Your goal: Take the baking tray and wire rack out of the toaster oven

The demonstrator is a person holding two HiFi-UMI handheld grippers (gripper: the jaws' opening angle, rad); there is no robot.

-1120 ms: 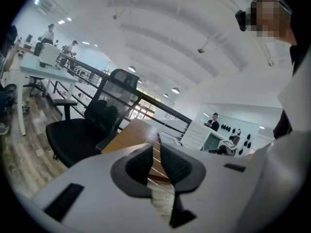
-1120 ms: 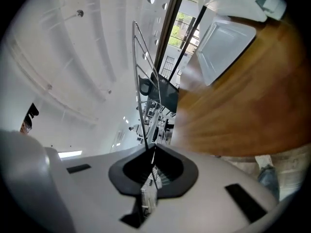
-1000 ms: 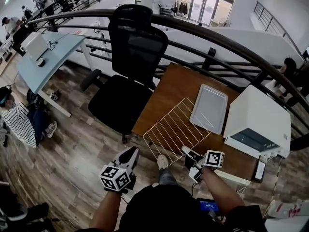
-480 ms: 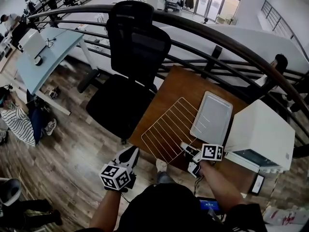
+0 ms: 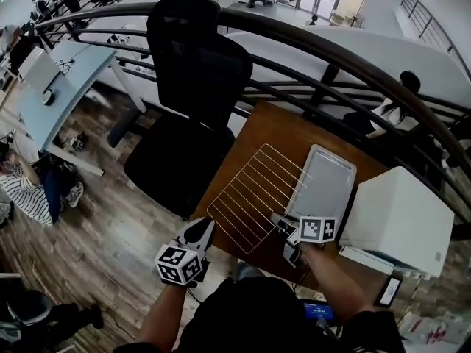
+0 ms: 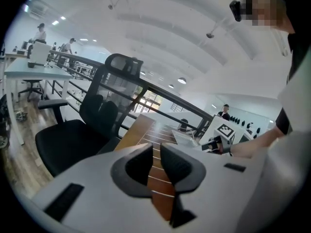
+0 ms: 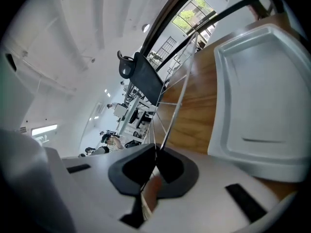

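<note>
The wire rack point(image 5: 254, 195) sits low over the wooden table point(image 5: 259, 127), its far corner over the left rim of the grey baking tray point(image 5: 324, 179). My right gripper point(image 5: 283, 225) is shut on the rack's near right edge. In the right gripper view a rack wire point(image 7: 178, 97) runs out from between the closed jaws of the gripper point(image 7: 156, 161), with the tray point(image 7: 265, 81) flat on its right. My left gripper point(image 5: 206, 228) hangs by the rack's near left corner, jaws almost together and nothing seen pinched; its own view shows the gripper point(image 6: 156, 149) facing the rack point(image 6: 163, 135). The white toaster oven point(image 5: 401, 219) stands at the right.
A black office chair point(image 5: 195, 65) stands just left of the table. A dark curved railing point(image 5: 331, 50) runs behind the table. A small dark device point(image 5: 386, 291) lies at the table's near right edge. People sit at desks in the far left background.
Both grippers have moved forward and down toward the table. The rack has come along with the right gripper and now lies closer to the tray.
</note>
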